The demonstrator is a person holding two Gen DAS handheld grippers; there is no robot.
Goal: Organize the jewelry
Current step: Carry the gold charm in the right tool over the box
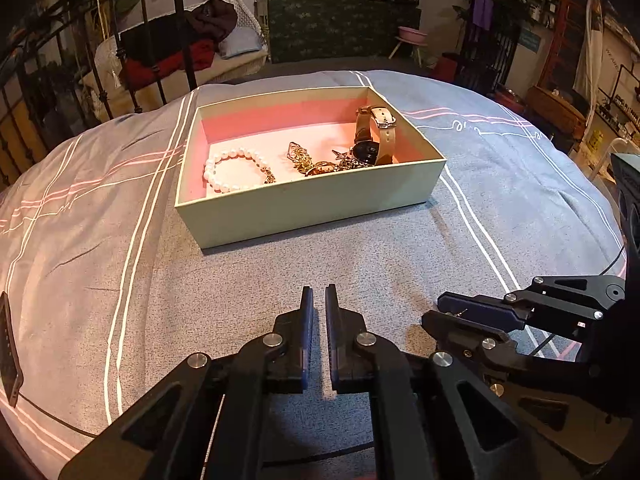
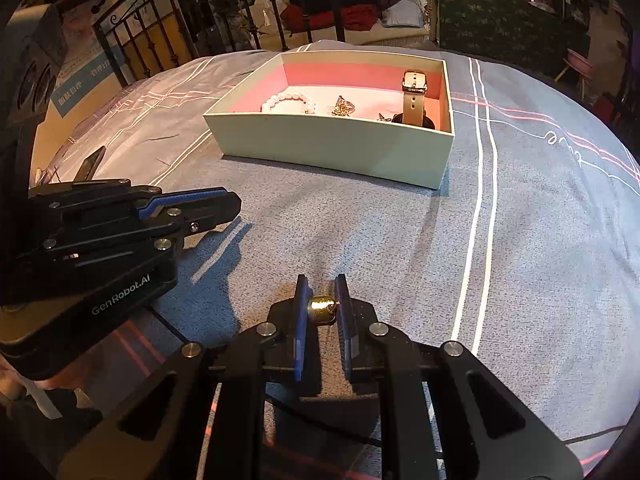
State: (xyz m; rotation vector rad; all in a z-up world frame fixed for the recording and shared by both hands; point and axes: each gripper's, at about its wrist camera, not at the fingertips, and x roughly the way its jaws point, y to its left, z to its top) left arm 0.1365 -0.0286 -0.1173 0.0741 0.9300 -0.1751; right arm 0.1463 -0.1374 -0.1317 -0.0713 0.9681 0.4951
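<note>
An open pale green box (image 1: 304,208) with a pink lining sits on the bed; it also shows in the right wrist view (image 2: 332,148). Inside lie a pearl bracelet (image 1: 228,170), gold chain pieces (image 1: 308,160) and a watch (image 1: 374,136) with a tan strap. My right gripper (image 2: 322,298) is shut on a small gold ring or bead (image 2: 322,309), held low over the blanket, well short of the box. My left gripper (image 1: 319,300) is shut and empty, beside the right gripper (image 1: 448,316).
The bed is covered with a grey blanket (image 1: 360,264) with white and pink stripes. A dark phone-like object (image 1: 9,348) lies at its left edge. A black metal bed frame (image 2: 160,32) and cluttered furniture stand behind the bed.
</note>
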